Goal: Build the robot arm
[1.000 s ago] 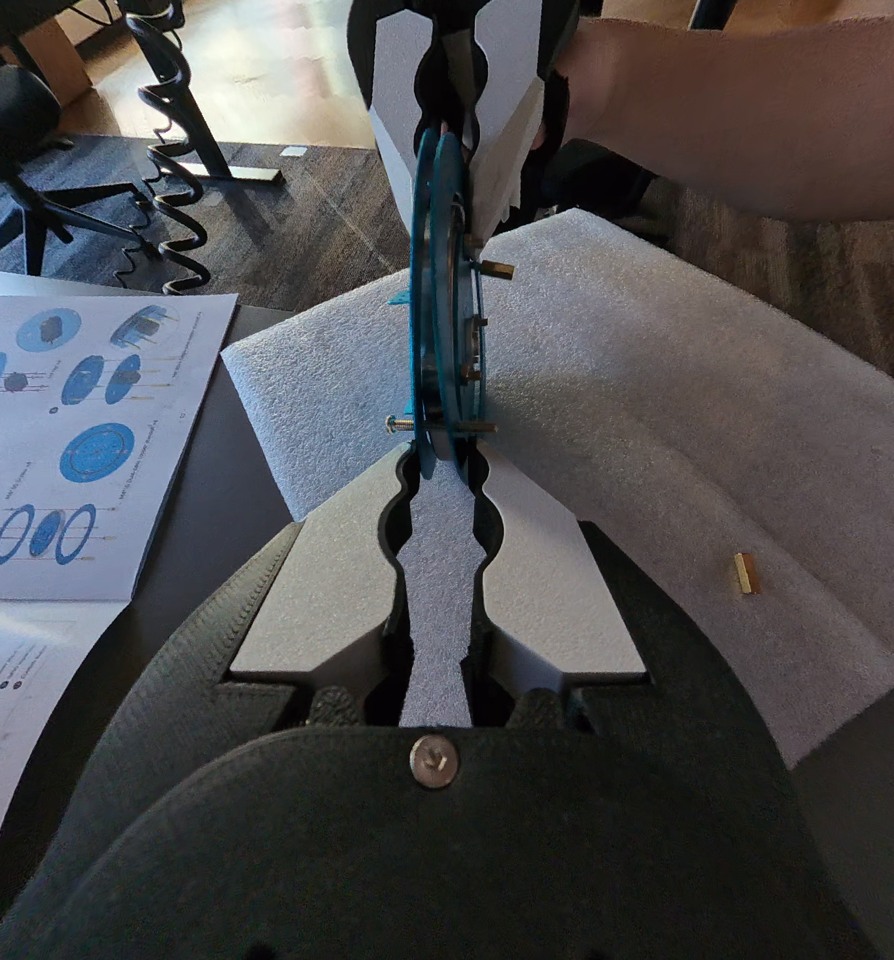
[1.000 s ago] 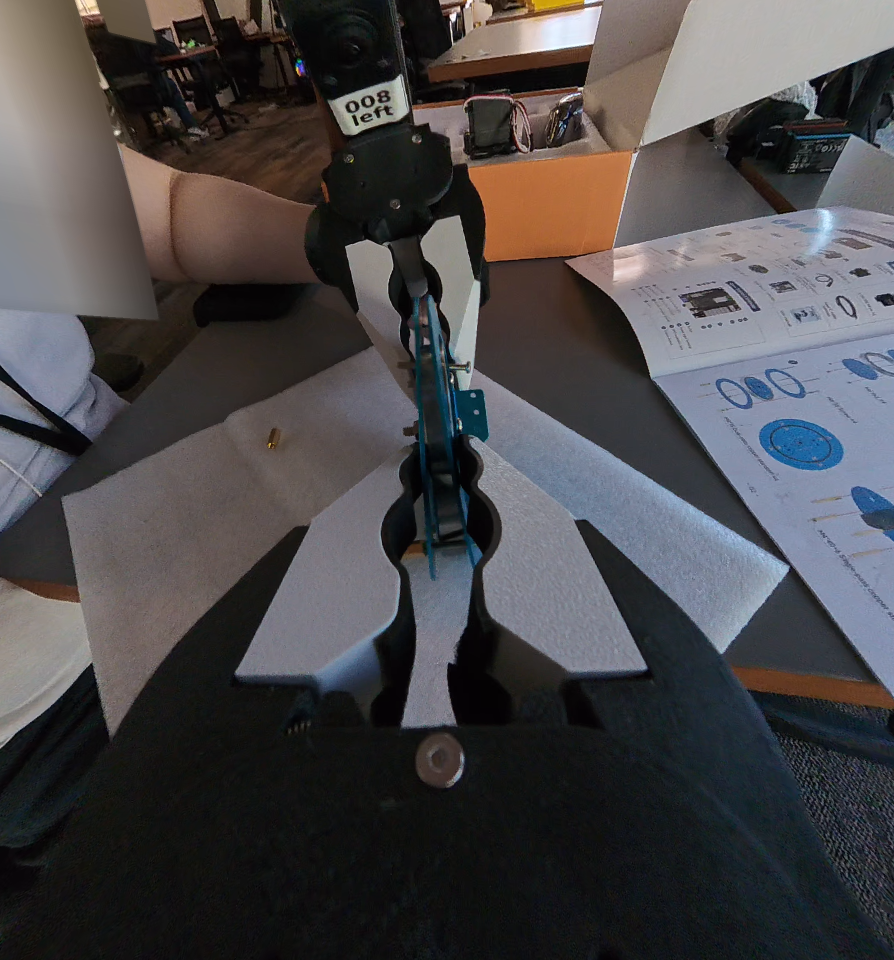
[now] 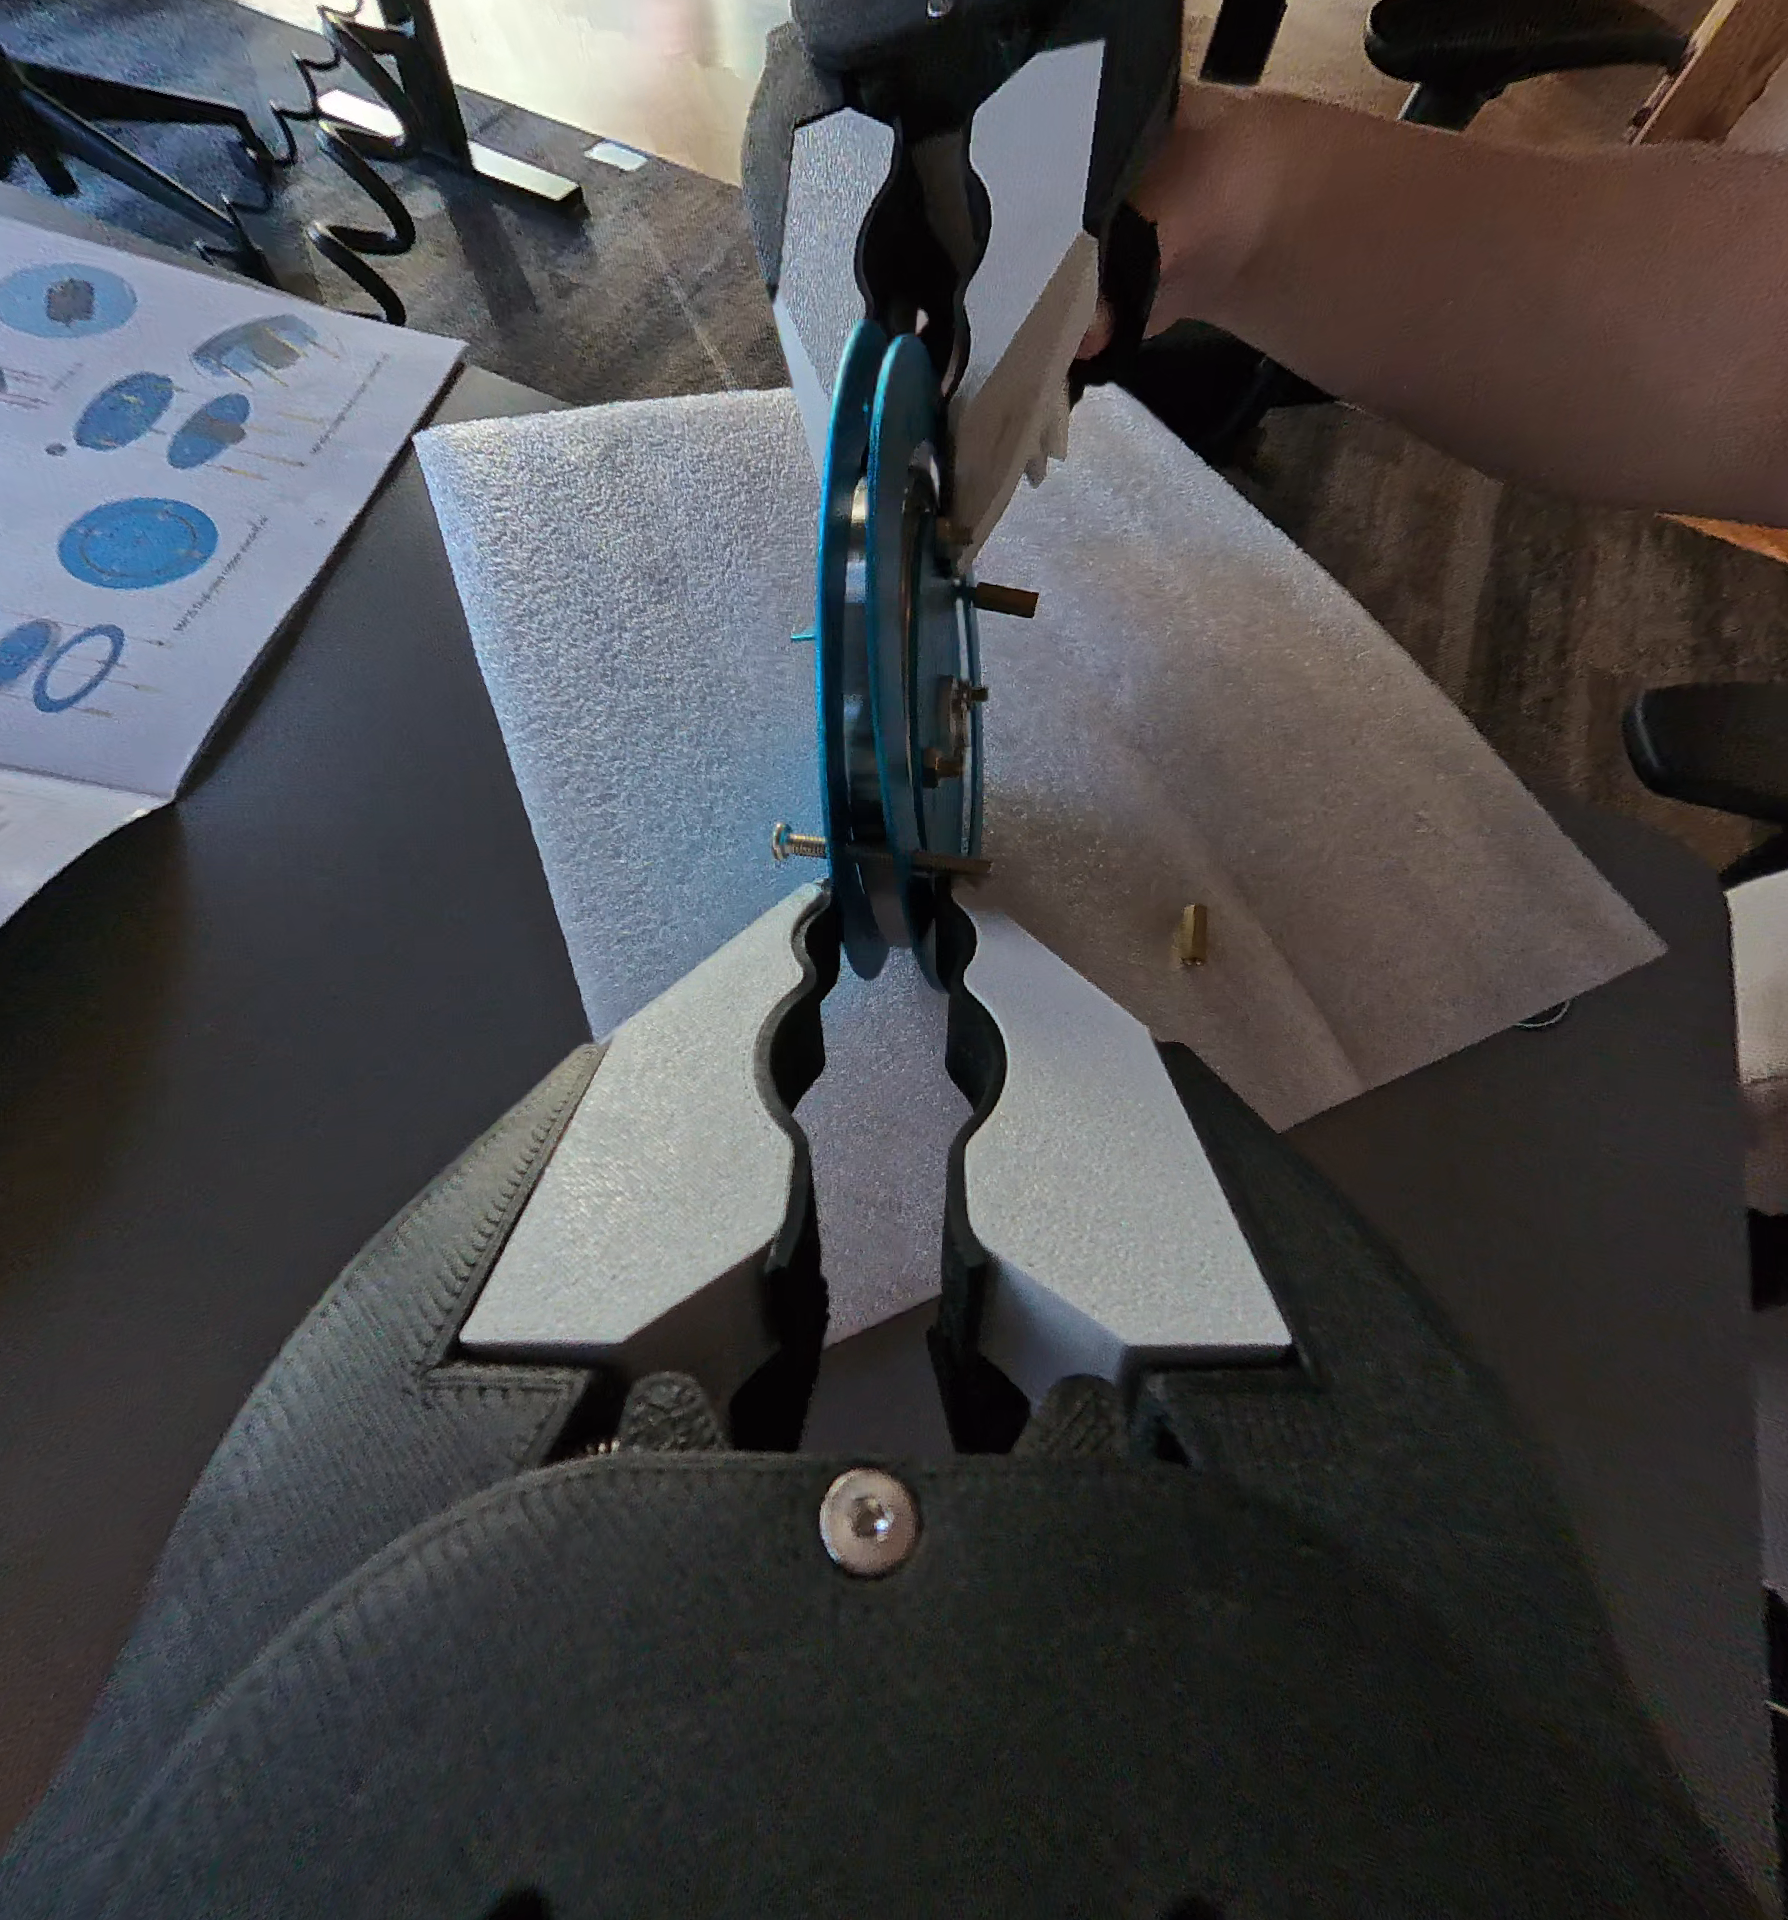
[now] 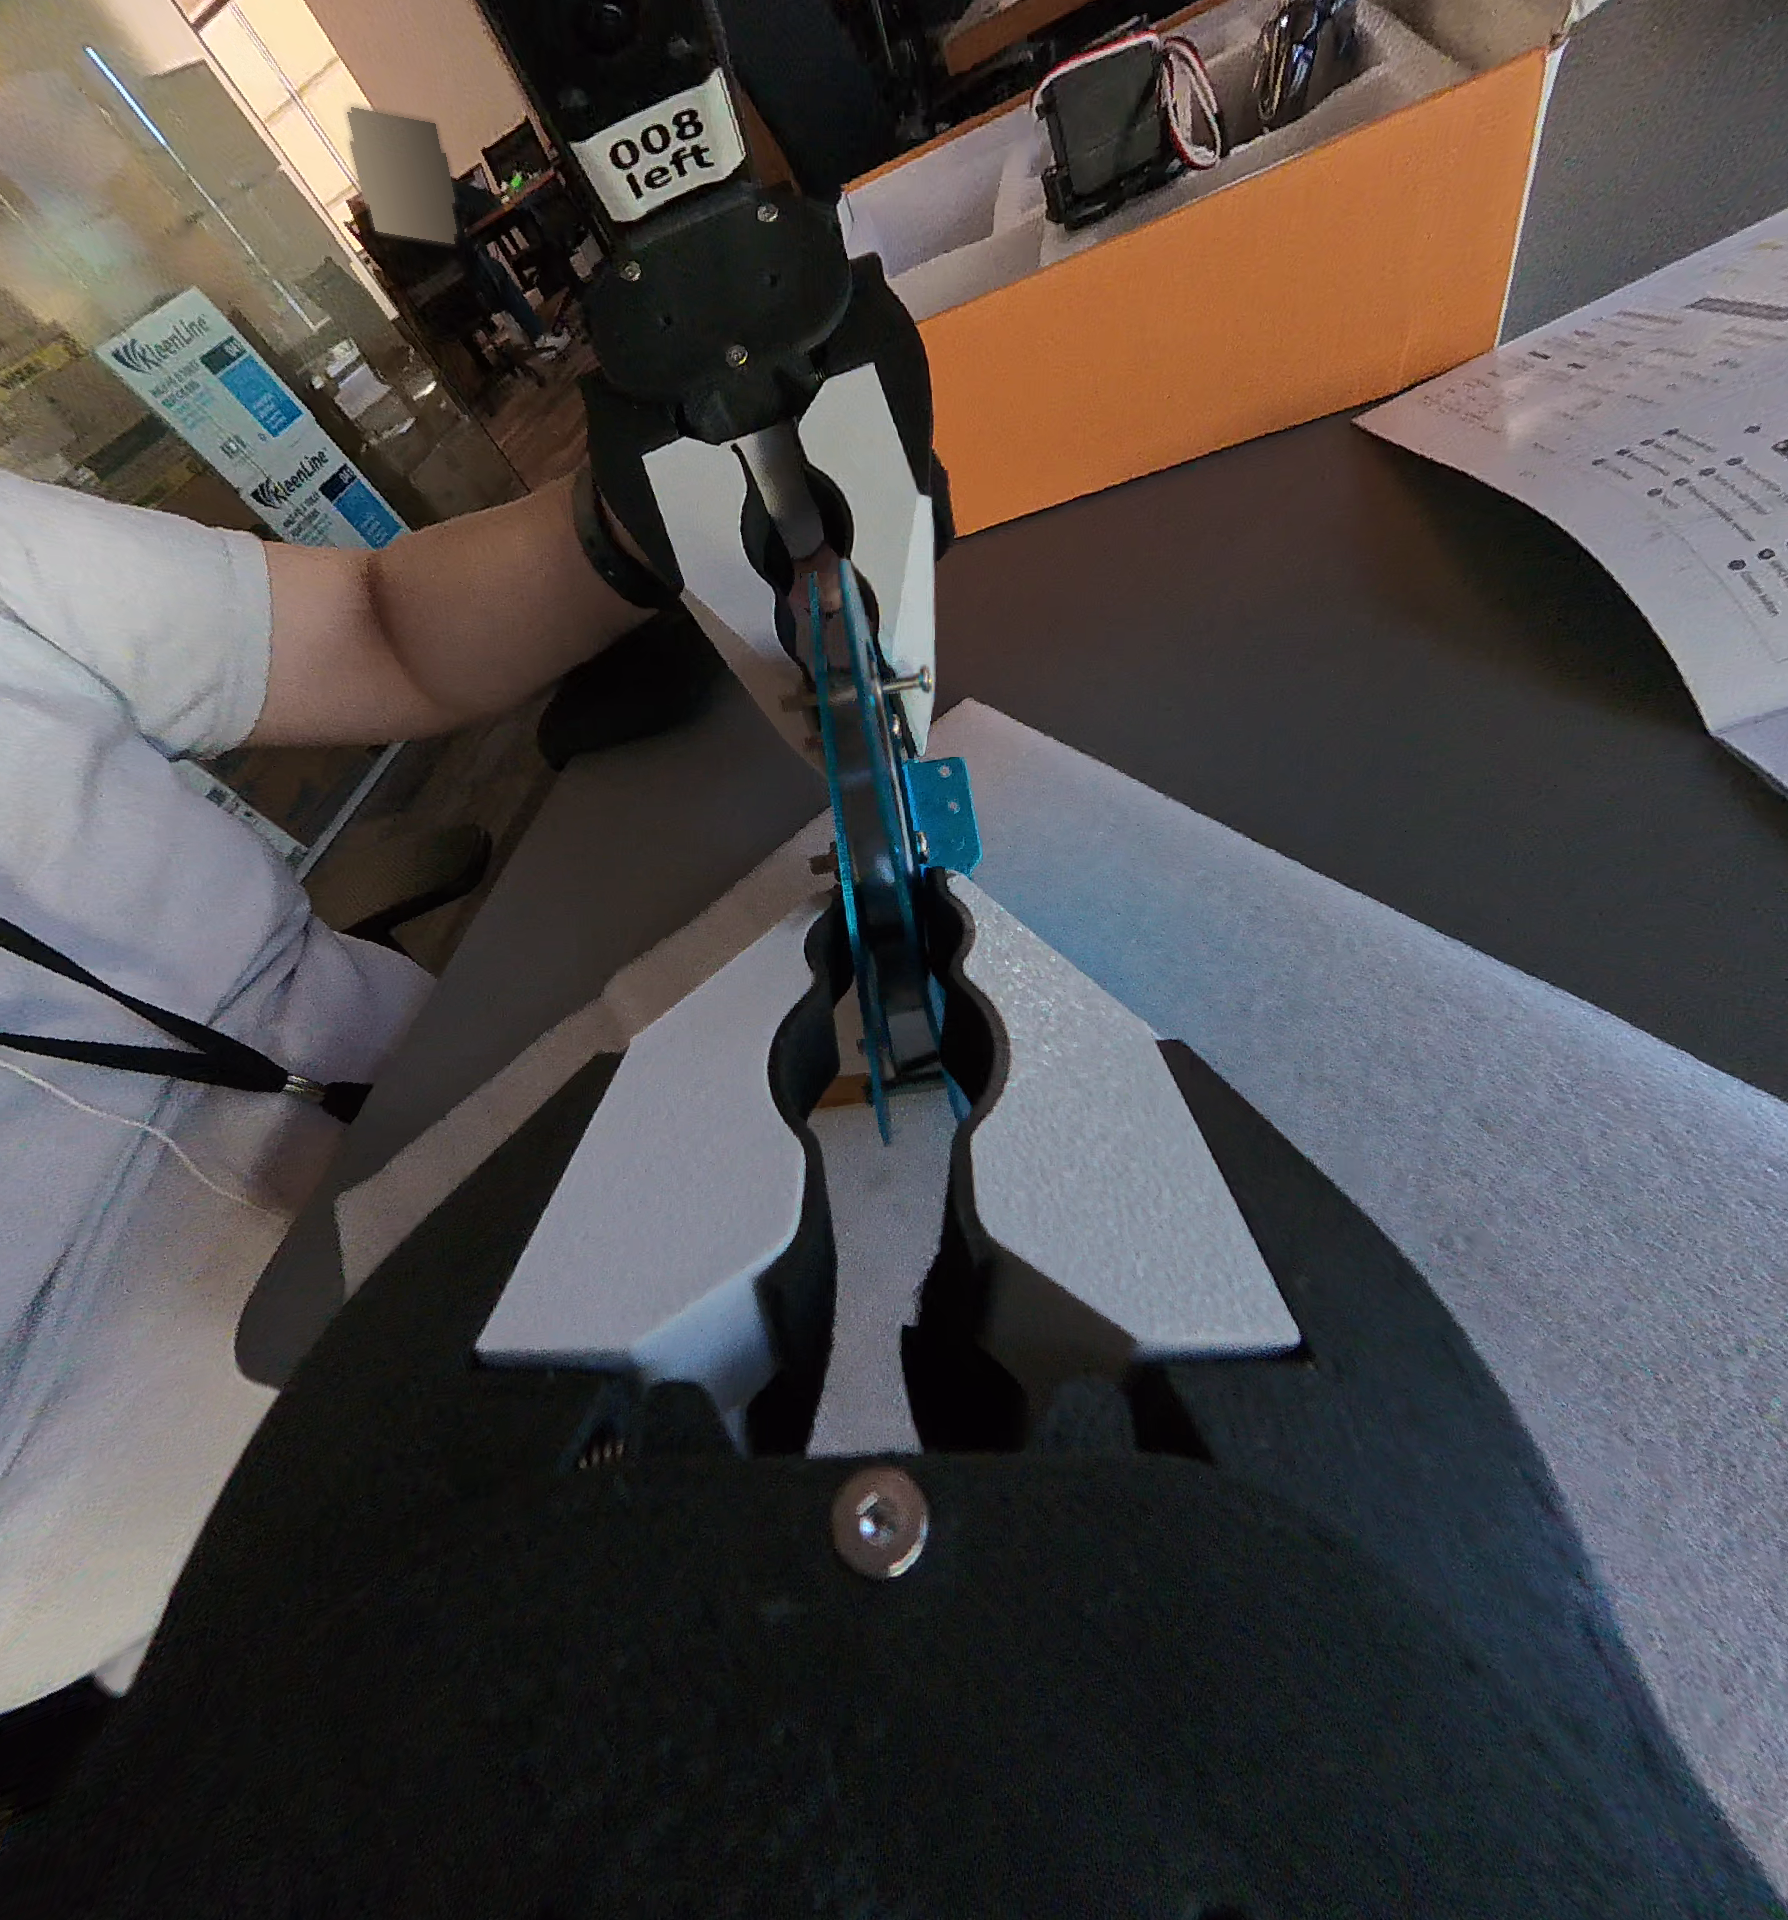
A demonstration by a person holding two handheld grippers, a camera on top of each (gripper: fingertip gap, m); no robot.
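Dark desk (image 3: 277, 1039), carrying a white foam sheet (image 3: 661, 644) that reaches its near edge, an open instruction booklet (image 3: 142, 468) toward one side and an orange box (image 4: 1233, 312) at the far edge, with bare surface between them. Blue disc assembly (image 3: 885, 665): two thin round plates on edge, joined by brass standoffs and a long screw, held above the foam. Left tool (image 3: 895, 940) and right tool (image 4: 885, 997) each clamp narrowly on opposite rims; one loose brass standoff (image 3: 1191, 933) lies on the foam nearby.

Opposed close wrist views; shared disc (image 3: 895, 665)
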